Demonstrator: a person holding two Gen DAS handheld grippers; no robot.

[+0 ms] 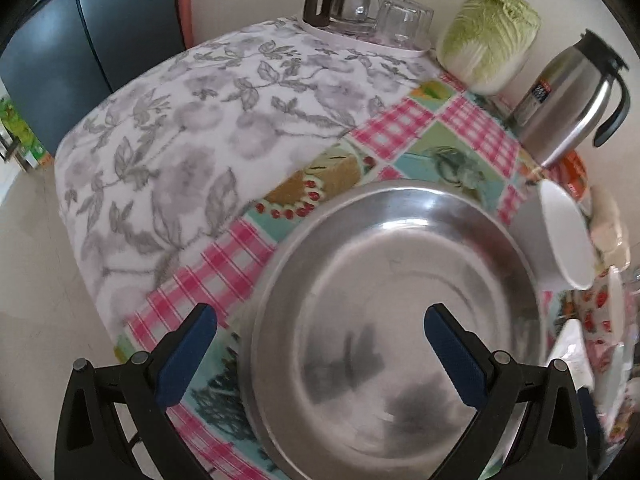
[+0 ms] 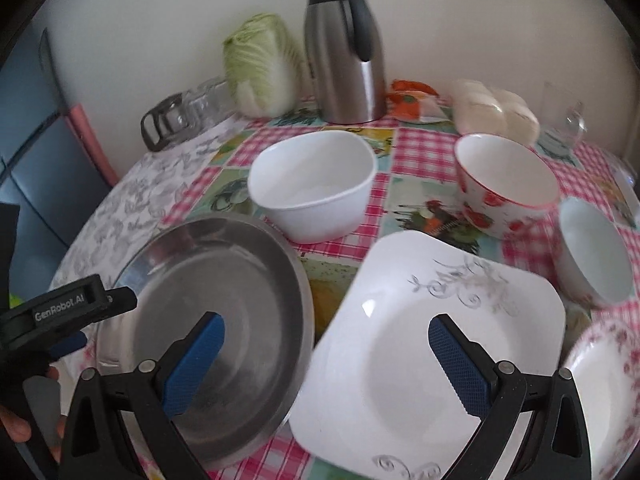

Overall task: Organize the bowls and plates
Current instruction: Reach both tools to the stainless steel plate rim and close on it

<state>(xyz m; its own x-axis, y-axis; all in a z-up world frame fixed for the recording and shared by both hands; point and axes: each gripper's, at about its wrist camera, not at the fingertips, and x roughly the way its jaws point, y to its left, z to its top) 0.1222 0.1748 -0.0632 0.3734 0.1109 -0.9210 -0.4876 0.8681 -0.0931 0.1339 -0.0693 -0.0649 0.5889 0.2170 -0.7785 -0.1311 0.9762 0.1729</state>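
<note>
A round steel plate (image 1: pixel 392 300) (image 2: pixel 224 300) lies on the checked tablecloth. My left gripper (image 1: pixel 320 320) is open, one finger outside the plate's left rim and the other over its inside. In the right wrist view the left gripper (image 2: pixel 80 312) shows at the plate's left edge. My right gripper (image 2: pixel 326 322) is open and holds nothing, hanging above the gap between the steel plate and a square white plate (image 2: pixel 400 340). Behind them stand a white bowl (image 2: pixel 312 184) (image 1: pixel 564 236), a strawberry-patterned bowl (image 2: pixel 504 184) and a small white bowl (image 2: pixel 592 252).
A floral dish (image 2: pixel 604 392) sits at the right edge. At the back by the wall are a steel thermos jug (image 2: pixel 344 52) (image 1: pixel 568 100), a cabbage (image 2: pixel 260 64) (image 1: pixel 488 36), a glass pot (image 1: pixel 340 4) and glasses on a tray, and wrapped food (image 2: pixel 496 112). A grey floral cloth (image 1: pixel 192 128) covers the table's left part.
</note>
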